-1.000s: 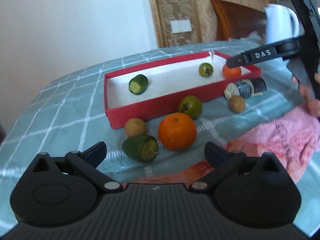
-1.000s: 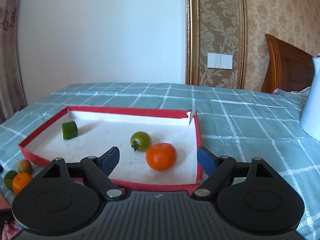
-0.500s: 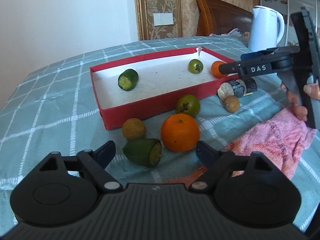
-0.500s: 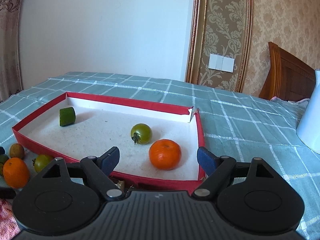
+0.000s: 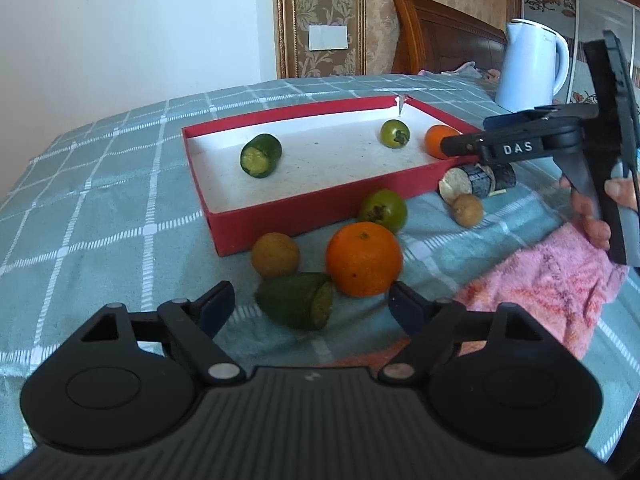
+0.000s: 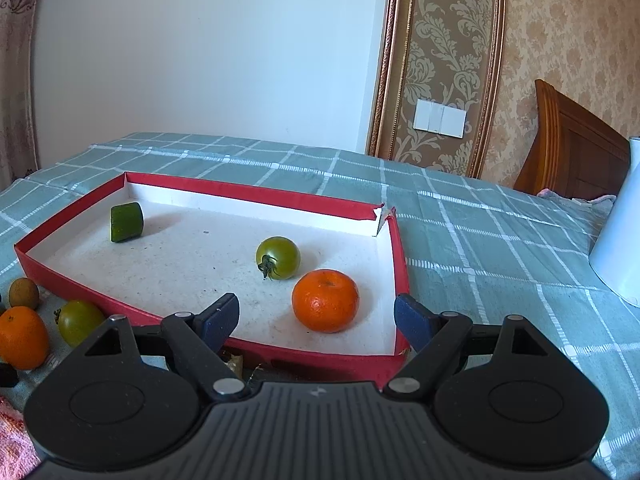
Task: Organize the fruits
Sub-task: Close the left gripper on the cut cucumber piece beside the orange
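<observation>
Your right gripper (image 5: 468,136) reads "DAS" on its arm, jaws apart over the red box (image 5: 276,216) near its far-right corner, empty; your left gripper (image 5: 310,304) has jaws apart around a cut green fruit (image 5: 296,300) beside an orange (image 5: 363,258), gripping nothing; the kettle (image 5: 528,68) is cut off in the right view; checked teal cloth (image 5: 100,208) covers the worktop, wallpapered wall behind.

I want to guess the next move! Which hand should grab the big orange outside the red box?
Probably the left. The left gripper is open right before the big orange; the right gripper hangs over the red box.
</observation>
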`<state>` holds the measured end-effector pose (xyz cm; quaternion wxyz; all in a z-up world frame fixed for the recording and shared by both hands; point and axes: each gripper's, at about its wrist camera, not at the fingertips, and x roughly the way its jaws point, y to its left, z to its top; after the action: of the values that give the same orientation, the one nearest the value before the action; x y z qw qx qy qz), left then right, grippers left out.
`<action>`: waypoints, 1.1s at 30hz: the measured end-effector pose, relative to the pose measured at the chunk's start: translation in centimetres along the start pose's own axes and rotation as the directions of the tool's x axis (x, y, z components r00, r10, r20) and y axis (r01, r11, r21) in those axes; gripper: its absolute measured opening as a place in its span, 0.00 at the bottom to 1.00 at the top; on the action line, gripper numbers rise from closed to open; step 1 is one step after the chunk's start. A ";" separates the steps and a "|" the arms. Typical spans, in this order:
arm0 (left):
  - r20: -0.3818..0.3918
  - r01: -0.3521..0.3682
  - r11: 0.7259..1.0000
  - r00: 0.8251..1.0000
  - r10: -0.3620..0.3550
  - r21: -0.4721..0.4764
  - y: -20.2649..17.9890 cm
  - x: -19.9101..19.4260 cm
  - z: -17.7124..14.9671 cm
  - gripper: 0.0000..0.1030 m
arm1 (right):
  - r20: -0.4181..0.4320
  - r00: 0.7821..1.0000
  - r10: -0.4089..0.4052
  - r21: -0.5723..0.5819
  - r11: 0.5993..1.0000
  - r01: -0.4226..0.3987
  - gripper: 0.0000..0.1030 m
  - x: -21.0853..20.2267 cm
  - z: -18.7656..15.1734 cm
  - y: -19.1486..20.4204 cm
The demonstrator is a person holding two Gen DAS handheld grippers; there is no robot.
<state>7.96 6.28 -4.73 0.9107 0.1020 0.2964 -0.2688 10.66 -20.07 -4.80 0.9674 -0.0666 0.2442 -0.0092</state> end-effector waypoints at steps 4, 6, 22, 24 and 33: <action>0.001 0.042 0.999 0.999 -0.042 0.006 0.2 -0.3 0.0 0.63 | -0.001 1.000 0.000 0.001 1.000 0.000 0.82 0.1 0.1 0.1; 0.004 0.040 0.999 0.999 -0.040 0.017 0.1 -0.3 0.0 0.62 | -0.001 1.000 0.005 0.003 1.000 -0.005 0.82 0.0 0.1 0.1; 0.027 -0.073 0.996 0.997 0.075 -0.047 -0.8 -0.9 -0.6 0.36 | -0.006 0.995 0.097 0.073 0.993 -0.096 0.82 -0.7 0.0 -0.3; 0.031 -0.096 0.993 0.995 0.098 -0.063 -1.1 -1.0 -0.7 0.36 | -0.006 0.993 0.122 0.081 0.989 -0.121 0.82 -1.0 0.0 -0.5; 0.068 -0.174 0.961 0.979 0.193 -0.216 -1.2 -3.3 0.0 0.35 | 0.102 0.983 0.150 -0.050 0.988 -0.146 0.82 -3.6 -0.5 -3.5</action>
<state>5.10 6.71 -2.80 0.9497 0.0210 0.2714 -0.1547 7.30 -23.42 -3.04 0.9753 -0.0691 0.1972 0.0715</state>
